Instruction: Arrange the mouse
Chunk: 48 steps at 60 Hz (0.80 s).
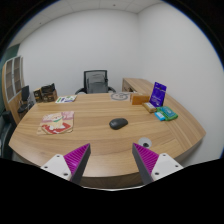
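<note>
mouse (pixel 118 124): mid-table (pixel 100 145), beyond gripper (pixel 110 157). fingers spread, empty. step: approach. next: advance, straddle mouse, pinch.

We hold our gripper (pixel 109 160) well above the table (pixel 100 140), level and pointing forward across its top. Our two fingers stand wide apart with nothing between them. The left finger's purple pad (pixel 76 156) and the right finger's purple pad (pixel 146 157) face each other across the gap, over the table's near edge. Neither fingertip touches the table. We see no hand or sleeve.
</note>
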### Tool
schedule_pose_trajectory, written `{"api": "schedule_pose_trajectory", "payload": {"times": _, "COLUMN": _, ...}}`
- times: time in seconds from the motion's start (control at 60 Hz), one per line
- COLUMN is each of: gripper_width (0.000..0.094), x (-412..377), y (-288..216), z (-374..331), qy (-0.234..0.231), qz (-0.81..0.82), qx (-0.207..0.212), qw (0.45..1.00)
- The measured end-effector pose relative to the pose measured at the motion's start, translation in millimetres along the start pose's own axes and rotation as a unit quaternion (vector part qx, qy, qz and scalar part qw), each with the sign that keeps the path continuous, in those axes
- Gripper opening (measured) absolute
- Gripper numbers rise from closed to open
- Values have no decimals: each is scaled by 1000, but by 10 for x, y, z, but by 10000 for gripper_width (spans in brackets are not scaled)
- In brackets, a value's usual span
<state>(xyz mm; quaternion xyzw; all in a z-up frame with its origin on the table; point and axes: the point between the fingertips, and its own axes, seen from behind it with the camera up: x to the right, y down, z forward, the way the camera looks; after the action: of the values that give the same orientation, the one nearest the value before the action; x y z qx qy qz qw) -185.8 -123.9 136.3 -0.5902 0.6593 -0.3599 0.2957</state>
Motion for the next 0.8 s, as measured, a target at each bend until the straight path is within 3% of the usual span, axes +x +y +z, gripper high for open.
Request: {"api": "schedule_pose_trajectory", "payload": {"times": 0.8, "gripper_width": 864, "x": 201, "y": -20, "z": 2313, "qy": -25, "qz": -17, "qx": -33, "qw": 999}}
